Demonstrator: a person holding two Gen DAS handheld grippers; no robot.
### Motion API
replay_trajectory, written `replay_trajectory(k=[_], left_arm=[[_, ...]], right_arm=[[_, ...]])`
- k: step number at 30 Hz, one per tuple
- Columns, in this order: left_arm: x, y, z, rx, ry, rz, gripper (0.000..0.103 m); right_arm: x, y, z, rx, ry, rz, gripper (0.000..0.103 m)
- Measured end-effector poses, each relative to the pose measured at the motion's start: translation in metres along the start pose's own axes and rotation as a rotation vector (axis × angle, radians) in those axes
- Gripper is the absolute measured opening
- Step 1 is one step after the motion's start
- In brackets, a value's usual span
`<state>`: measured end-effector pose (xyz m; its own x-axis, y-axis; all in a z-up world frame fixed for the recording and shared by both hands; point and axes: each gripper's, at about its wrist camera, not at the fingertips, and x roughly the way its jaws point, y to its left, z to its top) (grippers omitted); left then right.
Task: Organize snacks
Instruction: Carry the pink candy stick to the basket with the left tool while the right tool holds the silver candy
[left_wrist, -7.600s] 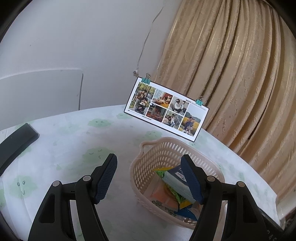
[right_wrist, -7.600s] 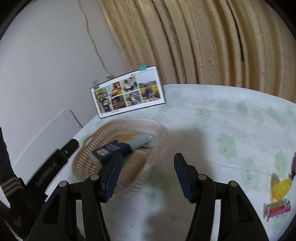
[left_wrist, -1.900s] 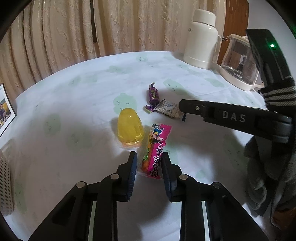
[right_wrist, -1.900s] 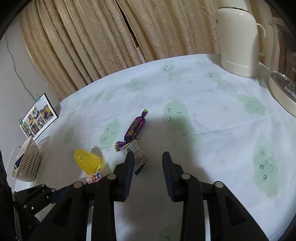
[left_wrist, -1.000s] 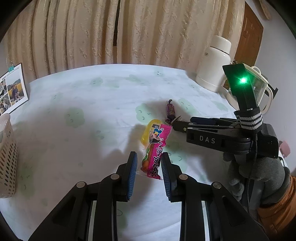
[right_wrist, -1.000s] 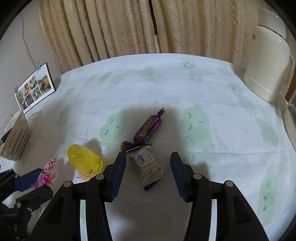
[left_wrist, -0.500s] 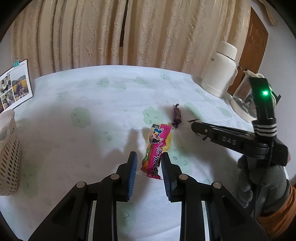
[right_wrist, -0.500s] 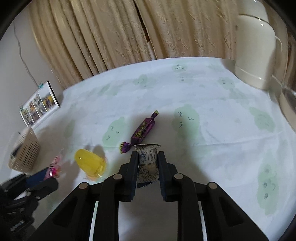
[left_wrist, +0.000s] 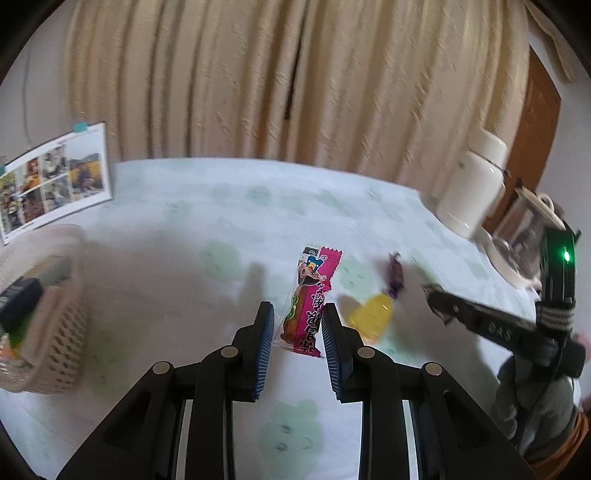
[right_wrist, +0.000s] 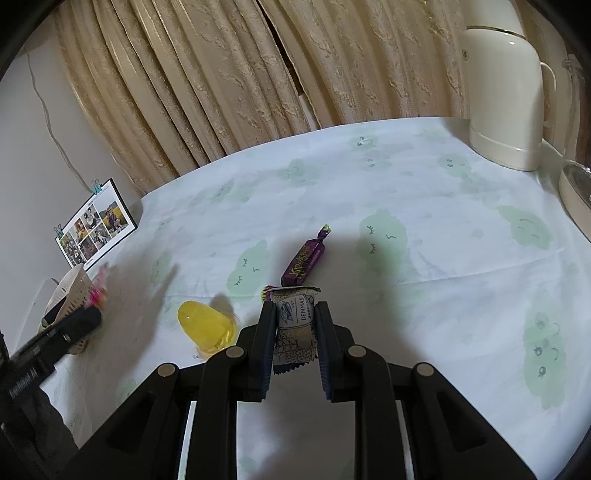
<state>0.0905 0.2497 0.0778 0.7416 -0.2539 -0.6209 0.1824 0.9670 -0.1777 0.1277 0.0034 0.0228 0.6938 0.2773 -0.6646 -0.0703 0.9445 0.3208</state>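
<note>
Since half a second back, left hand-held gripper (left_wrist: 297, 325) swung leftward: basket (left_wrist: 44, 332) now larger at the left edge of its view, blurred, packets inside. Photo card (left_wrist: 55, 181) stands behind the basket, near the curtain (left_wrist: 295, 81).

Left hand-held gripper narrow, clamped on the pink snack packet (left_wrist: 310, 299), packet upright between the blue pads and raised off the desk (left_wrist: 184, 229).

Yellow egg-shaped capsule (right_wrist: 205, 325) lies on the desk just left of the right hand-held gripper (right_wrist: 295, 325). Purple wrapped candy (right_wrist: 304, 262) lies just beyond that gripper's tips, apart from the capsule.

Right hand-held gripper narrow, gripping the grey DENMAS packet (right_wrist: 295, 325) by its sides; packet's top edge overlaps the near twist of the purple candy in view, contact unclear.

White thermos (right_wrist: 506, 96) stands far right on the desk, glass kettle (right_wrist: 576, 177) at the edge beside it.
</note>
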Motion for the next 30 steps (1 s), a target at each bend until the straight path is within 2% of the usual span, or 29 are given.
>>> replay_trajectory(k=[8, 17, 25, 27, 28, 30], left_arm=[[-0.019, 0.046, 0.014, -0.105, -0.090, 0.144, 0.028], [-0.038, 0.108, 0.019, -0.261, -0.137, 0.296, 0.028], [-0.060, 0.141, 0.016, -0.345, -0.208, 0.498, 0.029], [-0.062, 0.151, 0.014, -0.380, -0.210, 0.515, 0.037], [-0.063, 0.154, 0.013, -0.394, -0.214, 0.523, 0.046], [-0.067, 0.160, 0.012, -0.417, -0.227, 0.539, 0.049]], right_arm=[[0.001, 0.001, -0.002, 0.004, -0.006, -0.005, 0.020], [0.001, 0.002, -0.002, 0.002, -0.003, -0.007, 0.020], [0.003, 0.001, -0.003, -0.004, 0.001, -0.013, 0.020], [0.003, 0.001, -0.002, -0.003, -0.001, -0.011, 0.020], [0.002, 0.001, -0.002, -0.003, -0.002, -0.011, 0.020], [0.003, 0.001, -0.002, 0.000, -0.005, -0.010, 0.020]])
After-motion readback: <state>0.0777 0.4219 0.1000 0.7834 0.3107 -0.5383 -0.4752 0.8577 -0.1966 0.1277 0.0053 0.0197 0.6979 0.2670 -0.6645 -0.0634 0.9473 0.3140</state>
